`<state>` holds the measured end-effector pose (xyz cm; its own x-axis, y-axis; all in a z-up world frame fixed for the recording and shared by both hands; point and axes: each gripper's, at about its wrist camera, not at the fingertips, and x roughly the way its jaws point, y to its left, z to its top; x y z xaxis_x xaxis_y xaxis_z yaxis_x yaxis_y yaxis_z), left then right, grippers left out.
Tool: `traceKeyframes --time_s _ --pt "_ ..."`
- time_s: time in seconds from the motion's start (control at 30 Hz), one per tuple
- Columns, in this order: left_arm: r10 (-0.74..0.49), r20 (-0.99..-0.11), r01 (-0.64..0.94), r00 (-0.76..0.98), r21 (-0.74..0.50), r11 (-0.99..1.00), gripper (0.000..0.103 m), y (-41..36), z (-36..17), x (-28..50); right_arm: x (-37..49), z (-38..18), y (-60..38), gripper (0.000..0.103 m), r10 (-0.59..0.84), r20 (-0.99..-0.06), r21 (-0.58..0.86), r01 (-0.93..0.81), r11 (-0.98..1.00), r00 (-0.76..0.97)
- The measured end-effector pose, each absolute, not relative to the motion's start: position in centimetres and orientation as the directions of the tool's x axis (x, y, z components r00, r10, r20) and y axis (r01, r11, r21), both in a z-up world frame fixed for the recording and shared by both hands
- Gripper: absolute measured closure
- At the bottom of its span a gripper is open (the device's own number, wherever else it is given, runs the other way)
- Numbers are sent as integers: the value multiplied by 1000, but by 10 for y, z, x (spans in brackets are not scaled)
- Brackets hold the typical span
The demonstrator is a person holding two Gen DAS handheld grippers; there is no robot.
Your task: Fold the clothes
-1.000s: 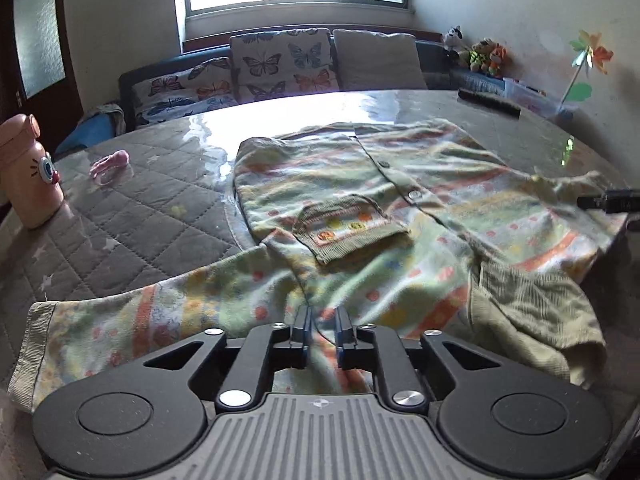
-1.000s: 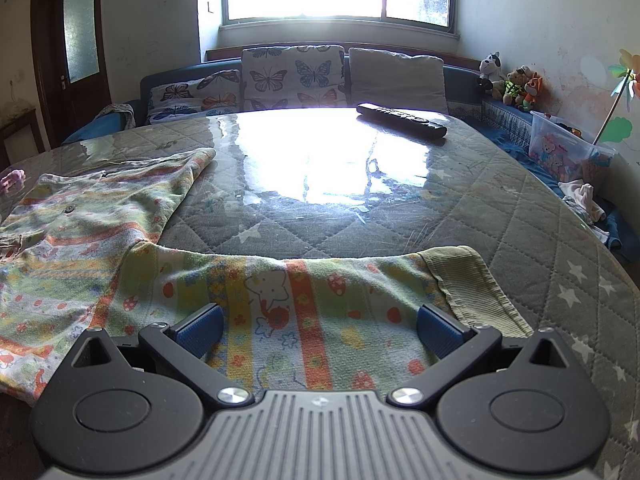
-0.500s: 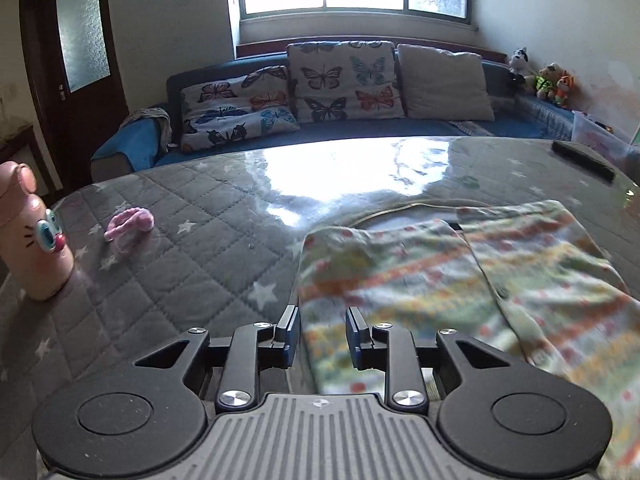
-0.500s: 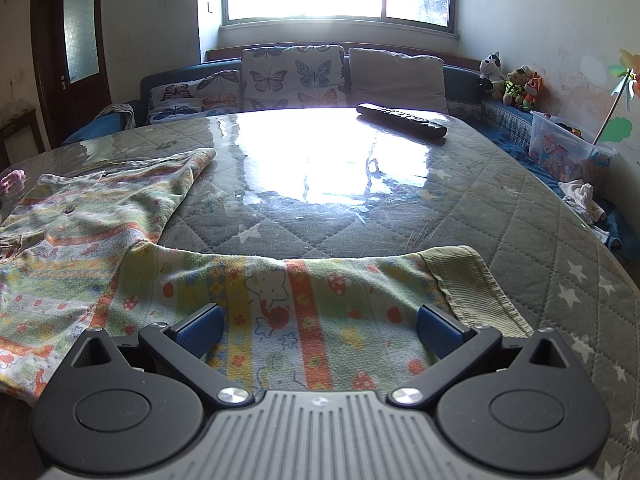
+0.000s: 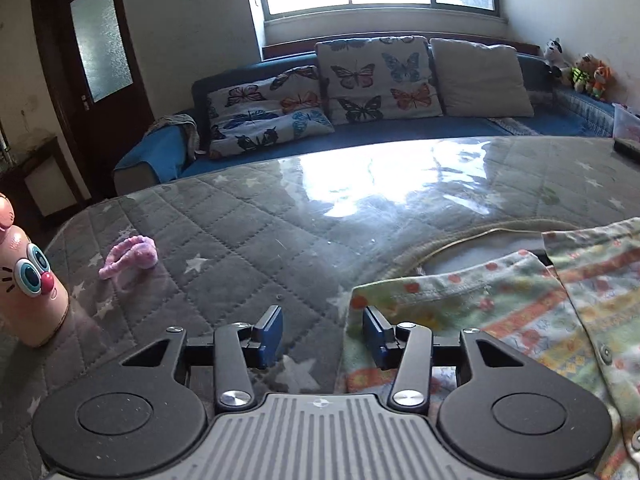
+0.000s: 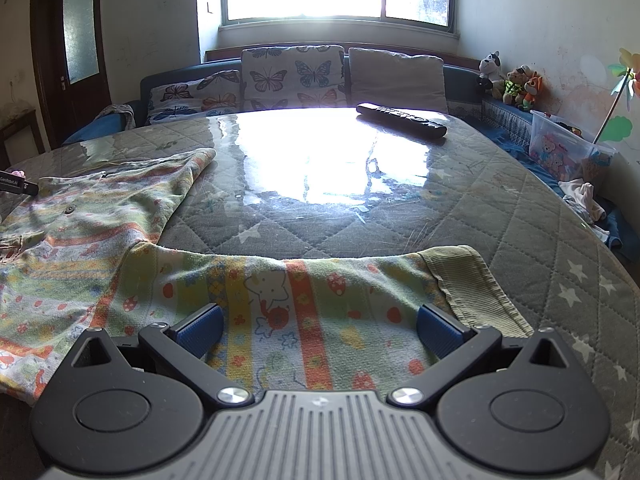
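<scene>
Hovering parted, left gripper (image 5: 322,334) at cardigan (image 5: 500,312) edge, lower centre. Right gripper (image 6: 320,330) wide open over sleeve (image 6: 304,292). Pinch only the top layer.

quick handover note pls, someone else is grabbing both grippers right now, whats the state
Left gripper: open, empty, at the cardigan shoulder edge near the collar.
Right gripper: wide open, empty, over the spread sleeve, its cuff to the right.
Cardigan lies face up on the quilted table.
Done: left side looks folded in.
Left: fold this sleeve in, then fold the body.
</scene>
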<state>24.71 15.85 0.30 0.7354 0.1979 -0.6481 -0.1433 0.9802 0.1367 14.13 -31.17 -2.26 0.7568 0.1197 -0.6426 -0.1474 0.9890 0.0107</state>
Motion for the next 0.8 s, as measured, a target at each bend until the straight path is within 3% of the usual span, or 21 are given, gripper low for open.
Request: traceKeyframes --time_s 0.17,0.3,0.4,0.57,0.7,0.8 --pt "123 -654 -70 747 107 992 58 152 5 247 142 -23 -312 0 120 -643 11 -147 989 757" --pt "90 -667 -33 739 97 995 75 147 0 252 142 -22 -312 0 120 -643 11 -148 989 757" --pt "74 -645 -7 761 105 994 96 140 2 248 142 -22 -312 0 120 -643 12 -147 989 757" --pt "98 -557 31 825 217 976 98 119 11 230 142 -22 -312 0 120 -643 11 -147 989 757" --pt "153 -588 12 794 267 964 97 119 -1 243 142 -22 -312 0 120 -642 11 -147 989 757" --pt "174 -591 -6 788 275 962 85 122 -7 245 142 -22 -312 0 120 -642 11 -148 989 757"
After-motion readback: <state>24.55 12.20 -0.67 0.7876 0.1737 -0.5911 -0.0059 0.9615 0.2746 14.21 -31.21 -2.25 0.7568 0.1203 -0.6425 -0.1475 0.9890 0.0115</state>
